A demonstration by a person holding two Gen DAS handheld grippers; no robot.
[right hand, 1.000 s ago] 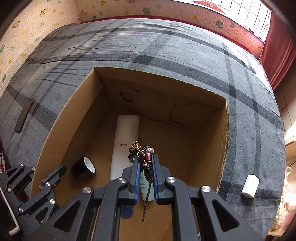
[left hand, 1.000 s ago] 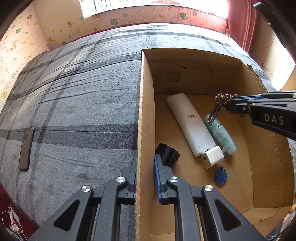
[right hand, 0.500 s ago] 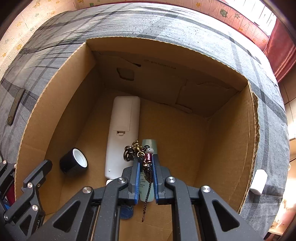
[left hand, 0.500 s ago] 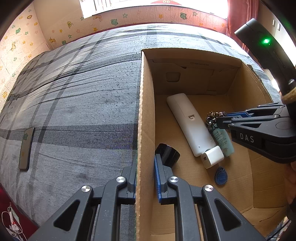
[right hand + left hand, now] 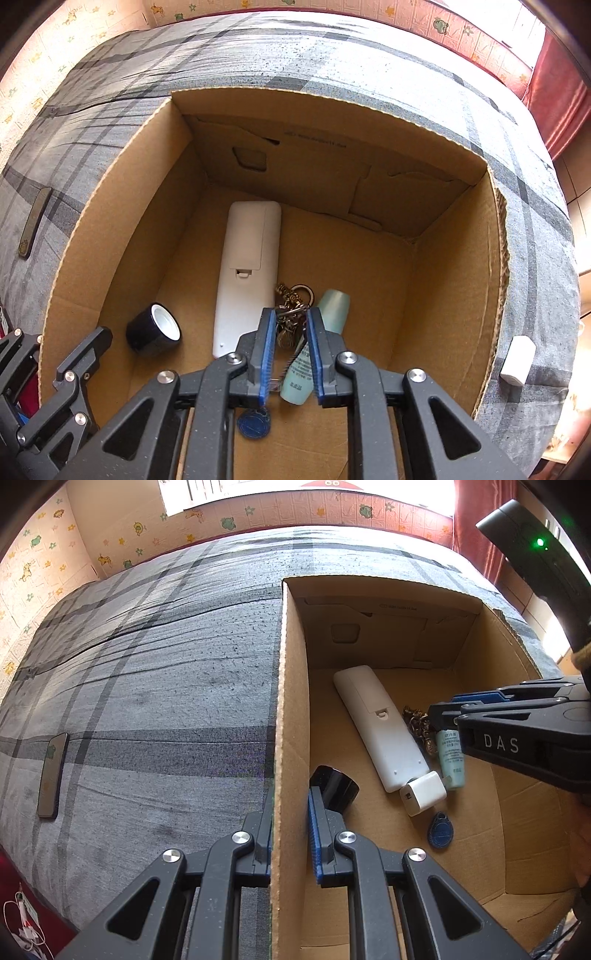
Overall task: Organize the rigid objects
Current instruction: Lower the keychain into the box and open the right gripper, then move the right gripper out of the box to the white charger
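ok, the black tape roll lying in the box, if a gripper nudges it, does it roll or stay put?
The black tape roll lies on its curved side on the bare box floor, so a sideways nudge would probably roll it. It likely stops soon: the left box wall and the white remote flank it. Looks rigid, probably light.

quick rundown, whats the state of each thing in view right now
cardboard box: open-topped, on the bed, left wall pinched
left claw: shut on the box wall
right claw: opening, keychain between its pads
keychain: down in the box
white remote: lying face down
teal tube: lying flat
black tape roll: on its side
white charger: lying beside the remote
blue key fob: flat on the box floor
phone: flat on the bed, outside
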